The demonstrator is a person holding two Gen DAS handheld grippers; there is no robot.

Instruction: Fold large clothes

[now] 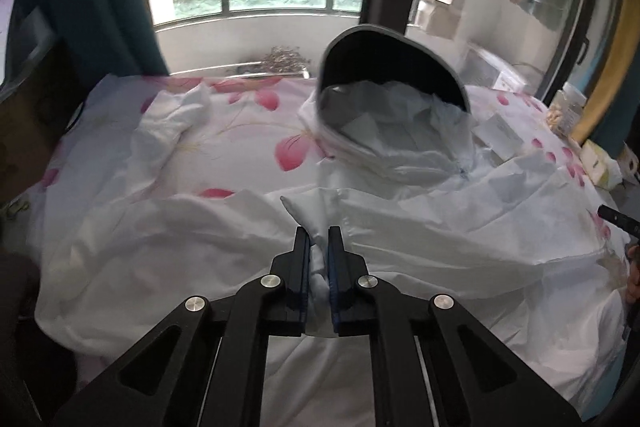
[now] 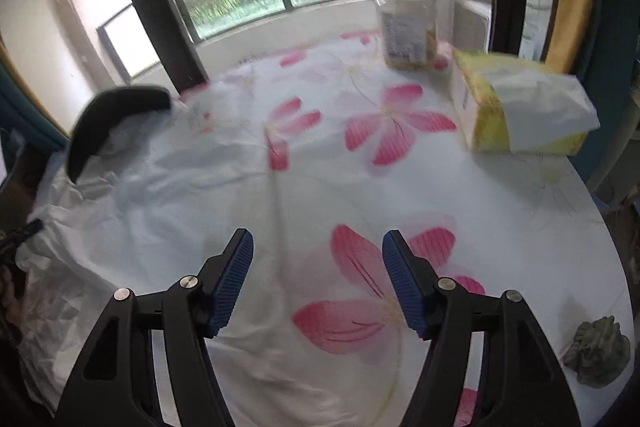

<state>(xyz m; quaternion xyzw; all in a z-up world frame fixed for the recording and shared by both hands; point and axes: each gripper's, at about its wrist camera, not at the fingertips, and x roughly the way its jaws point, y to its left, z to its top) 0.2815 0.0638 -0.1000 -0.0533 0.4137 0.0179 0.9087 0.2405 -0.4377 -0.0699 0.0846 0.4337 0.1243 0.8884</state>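
A large white thin jacket (image 1: pixel 440 227) lies crumpled across a bed, its hood with a dark visor brim (image 1: pixel 392 67) standing up at the far side. My left gripper (image 1: pixel 319 239) is shut on a bunched fold of the jacket's white fabric near the bed's front; the cloth shows pinched between the blue pads. In the right wrist view the jacket (image 2: pixel 120 195) and its visor (image 2: pixel 108 119) lie to the left. My right gripper (image 2: pixel 318 247) stands open above the bare floral sheet, right of the jacket, with nothing between its fingers.
The bed carries a white sheet with pink flowers (image 2: pixel 360 167). At its far right stand a yellow tissue pack (image 2: pixel 520 107) and a clear plastic jar (image 2: pixel 408 23). A grey-green crumpled lump (image 2: pixel 598 355) sits at the right edge. A window and balcony rail lie beyond.
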